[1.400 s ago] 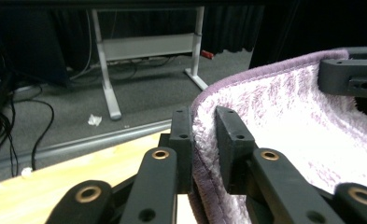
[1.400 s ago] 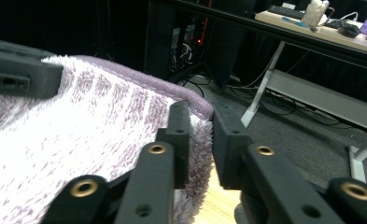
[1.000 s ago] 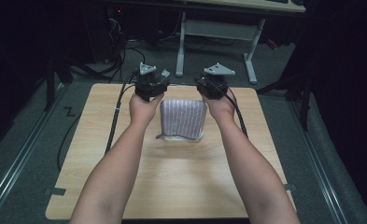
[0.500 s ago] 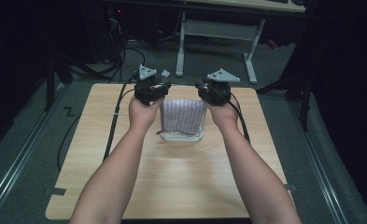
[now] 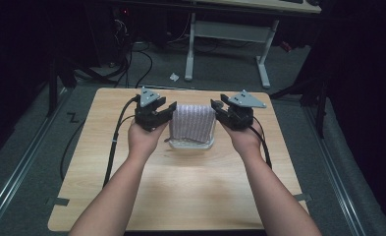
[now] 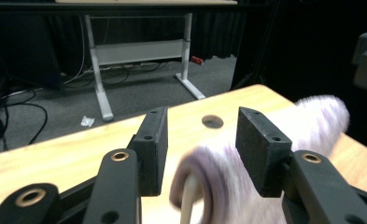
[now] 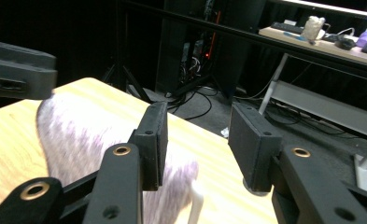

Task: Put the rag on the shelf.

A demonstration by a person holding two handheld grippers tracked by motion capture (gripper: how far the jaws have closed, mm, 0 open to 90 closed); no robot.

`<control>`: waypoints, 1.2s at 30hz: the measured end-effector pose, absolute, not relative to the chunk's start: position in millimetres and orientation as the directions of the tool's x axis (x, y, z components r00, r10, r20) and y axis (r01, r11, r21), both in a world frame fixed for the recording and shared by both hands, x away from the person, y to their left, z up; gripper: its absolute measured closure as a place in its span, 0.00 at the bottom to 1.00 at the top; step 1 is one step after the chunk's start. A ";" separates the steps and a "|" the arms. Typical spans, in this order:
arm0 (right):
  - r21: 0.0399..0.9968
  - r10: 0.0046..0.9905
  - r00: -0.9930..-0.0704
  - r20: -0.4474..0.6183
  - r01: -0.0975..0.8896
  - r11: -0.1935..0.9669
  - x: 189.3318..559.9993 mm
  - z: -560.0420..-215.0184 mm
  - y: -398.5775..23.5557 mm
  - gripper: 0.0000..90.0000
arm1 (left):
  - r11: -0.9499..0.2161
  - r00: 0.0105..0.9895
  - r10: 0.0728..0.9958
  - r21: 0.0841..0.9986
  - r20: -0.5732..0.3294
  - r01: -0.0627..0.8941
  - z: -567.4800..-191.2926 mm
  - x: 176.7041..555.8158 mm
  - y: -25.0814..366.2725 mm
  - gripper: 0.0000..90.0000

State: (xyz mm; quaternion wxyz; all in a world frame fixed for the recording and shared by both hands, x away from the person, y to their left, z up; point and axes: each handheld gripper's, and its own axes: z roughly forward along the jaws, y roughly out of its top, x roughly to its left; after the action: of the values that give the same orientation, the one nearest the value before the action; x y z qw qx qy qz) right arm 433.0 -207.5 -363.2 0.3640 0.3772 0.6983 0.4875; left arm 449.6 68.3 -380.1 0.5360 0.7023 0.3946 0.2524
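L hand-held gripper [image 5: 170, 111]: now apart from the cloth's L edge, jaws spread wide, nothing held; in earlier pics it sat at the top L corner.
Cloth [image 5: 192, 123]: striped purple-white, draped over a white rack [image 5: 190, 144] mid tabletop [image 5: 180, 196], hanging on its own.
R hand-held gripper [image 5: 216, 107]: same, backed off the R edge, jaws wide, empty.
Meaning: prob. both just let go; draping looks done, next is pulling clear.

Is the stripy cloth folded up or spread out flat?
Folded: the striped cloth arches over in a hump, its doubled end lying on the table.
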 end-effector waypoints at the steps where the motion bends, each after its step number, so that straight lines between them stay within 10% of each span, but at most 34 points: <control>1: 0.955 0.883 -0.449 -0.139 0.174 0.239 428.6 -364.4 -209.0 0.64 | -0.118 0.564 0.823 0.951 -0.068 0.287 -382.0 446.1 69.9 0.60; 30: 0.852 0.857 -0.502 -0.115 0.393 0.345 345.1 -486.5 -245.3 0.42 | -0.244 0.647 0.742 0.827 -0.177 0.506 -525.2 328.0 109.8 0.55; 36: 0.818 0.870 -0.473 -0.141 0.440 0.372 297.8 -529.9 -271.3 0.50 | -0.353 0.701 0.705 0.803 -0.110 0.480 -529.8 306.1 102.8 0.54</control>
State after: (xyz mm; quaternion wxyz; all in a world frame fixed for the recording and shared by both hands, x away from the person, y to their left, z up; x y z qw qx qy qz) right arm 297.8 -271.3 -529.9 0.2918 0.4224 0.7750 0.3684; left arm 306.1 102.8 -529.8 0.4366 0.8123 0.3647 0.1285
